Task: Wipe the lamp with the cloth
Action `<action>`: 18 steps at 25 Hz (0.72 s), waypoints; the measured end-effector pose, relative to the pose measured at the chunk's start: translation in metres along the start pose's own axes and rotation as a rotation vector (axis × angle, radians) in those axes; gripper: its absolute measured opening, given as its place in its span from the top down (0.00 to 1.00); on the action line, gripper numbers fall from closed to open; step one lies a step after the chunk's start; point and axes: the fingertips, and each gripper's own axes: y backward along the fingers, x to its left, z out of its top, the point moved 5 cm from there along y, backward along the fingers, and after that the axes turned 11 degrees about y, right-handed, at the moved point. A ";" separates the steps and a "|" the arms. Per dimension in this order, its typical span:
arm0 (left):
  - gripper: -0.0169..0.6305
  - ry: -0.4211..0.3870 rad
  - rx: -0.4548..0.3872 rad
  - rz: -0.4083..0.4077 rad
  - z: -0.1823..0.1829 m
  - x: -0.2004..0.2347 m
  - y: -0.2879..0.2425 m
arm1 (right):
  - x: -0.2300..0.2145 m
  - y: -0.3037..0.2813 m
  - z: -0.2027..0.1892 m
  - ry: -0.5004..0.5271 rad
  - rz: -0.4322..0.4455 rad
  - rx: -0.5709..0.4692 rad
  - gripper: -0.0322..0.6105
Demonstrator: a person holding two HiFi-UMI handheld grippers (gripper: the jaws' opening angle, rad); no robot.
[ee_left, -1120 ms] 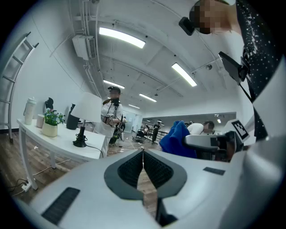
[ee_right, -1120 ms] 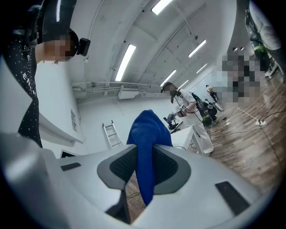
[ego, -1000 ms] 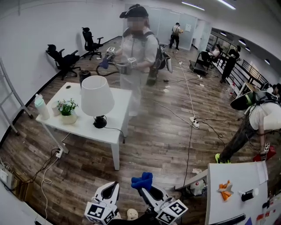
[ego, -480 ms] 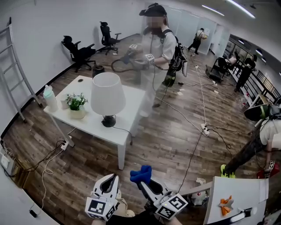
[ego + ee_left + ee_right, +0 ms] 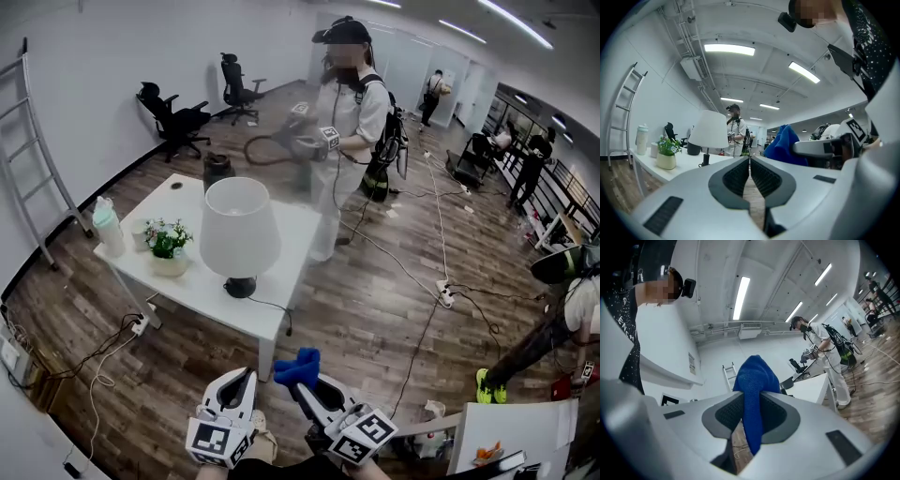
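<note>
Head view: the lamp (image 5: 240,230) on its white counter (image 5: 202,286) has drawn nearer but stands far off, so this is the approach. Left gripper view: left tool (image 5: 750,163) clenched, empty. Right gripper view: right tool (image 5: 752,404) clamps the blue cloth (image 5: 752,380); next, carry it to the shade.

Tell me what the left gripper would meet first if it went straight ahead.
The left gripper probably meets the right end of the white rectangular table, beside the white-shaded lamp; depth is unclear.
</note>
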 end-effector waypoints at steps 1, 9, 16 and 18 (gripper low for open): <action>0.95 -0.001 -0.002 -0.002 0.004 0.006 -0.007 | -0.004 -0.008 0.001 0.001 0.000 0.002 0.82; 0.96 -0.007 -0.012 -0.016 0.035 0.062 -0.060 | -0.037 -0.082 0.013 0.023 0.012 -0.003 0.82; 0.95 -0.021 -0.032 -0.020 0.047 0.108 -0.097 | -0.056 -0.134 0.016 0.064 0.032 -0.033 0.82; 0.95 -0.016 -0.030 -0.007 0.050 0.120 -0.104 | -0.059 -0.145 0.018 0.080 0.041 -0.035 0.82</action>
